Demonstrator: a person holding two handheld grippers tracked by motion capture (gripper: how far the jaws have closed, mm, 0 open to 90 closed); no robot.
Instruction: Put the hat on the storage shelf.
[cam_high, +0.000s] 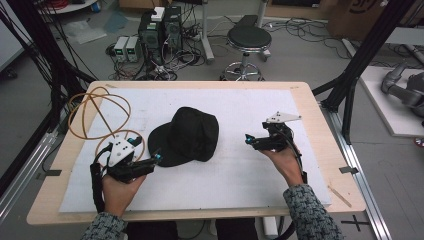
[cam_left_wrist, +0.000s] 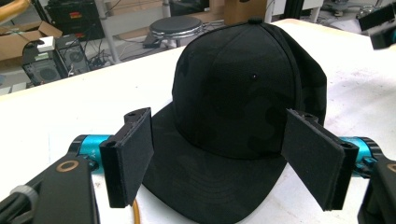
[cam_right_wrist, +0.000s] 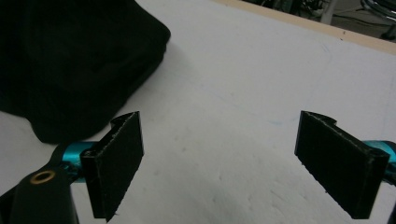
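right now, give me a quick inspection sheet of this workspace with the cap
surface: white mat on a wooden table, bare apart from the cap.
job's things: black cap at mid-mat, crown up, brim towards the left gripper.
clutter: nothing seen on the mat.
grippers: left gripper open, jaws either side of the brim, not touching it; right gripper open over bare mat, apart from the cap.
cables: tan cable looped at the mat's left edge.
surroundings: black stool and computer towers on the floor beyond the table.
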